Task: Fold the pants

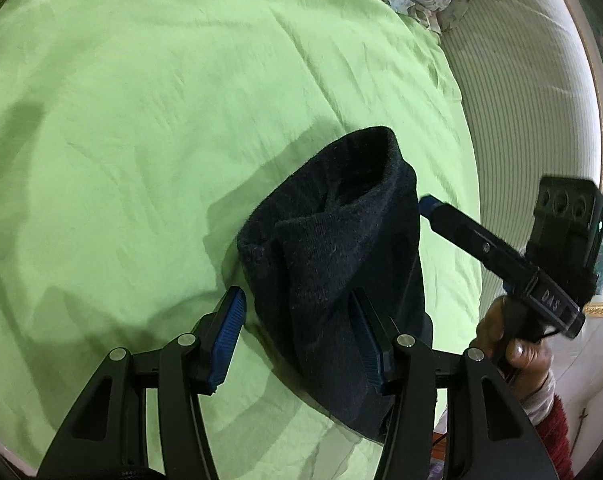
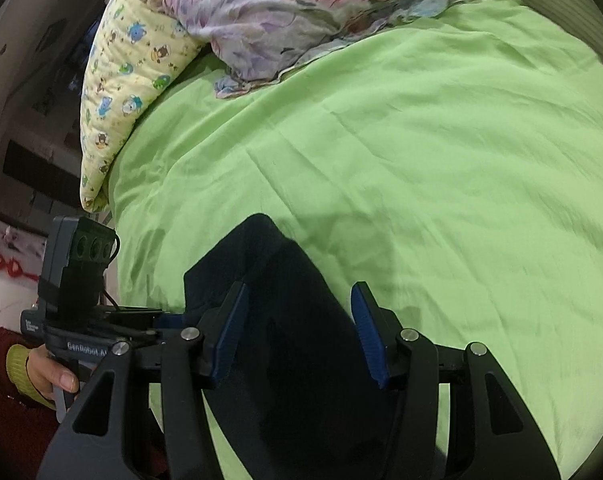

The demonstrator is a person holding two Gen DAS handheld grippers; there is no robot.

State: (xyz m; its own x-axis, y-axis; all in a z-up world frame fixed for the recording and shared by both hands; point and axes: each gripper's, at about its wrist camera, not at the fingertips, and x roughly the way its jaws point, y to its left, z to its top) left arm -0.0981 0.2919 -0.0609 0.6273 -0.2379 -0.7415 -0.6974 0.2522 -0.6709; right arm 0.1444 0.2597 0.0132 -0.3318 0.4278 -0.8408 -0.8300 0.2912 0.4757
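Dark navy pants (image 1: 337,264) lie bunched in a heap on the green bedsheet (image 1: 149,112); they also show in the right wrist view (image 2: 285,320). My left gripper (image 1: 297,312) is open, its blue pads on either side of the near part of the heap, the right pad against the cloth. My right gripper (image 2: 299,308) is open just above the pants, with the cloth between its fingers. In the left wrist view the right gripper (image 1: 429,204) reaches in from the right and its tip touches the heap's far side.
A floral quilt (image 2: 301,4) and a yellow cartoon-print pillow (image 2: 125,80) lie at the head of the bed. A striped white headboard or mattress edge (image 1: 533,120) curves along the right. The green sheet (image 2: 441,160) stretches wide beyond the pants.
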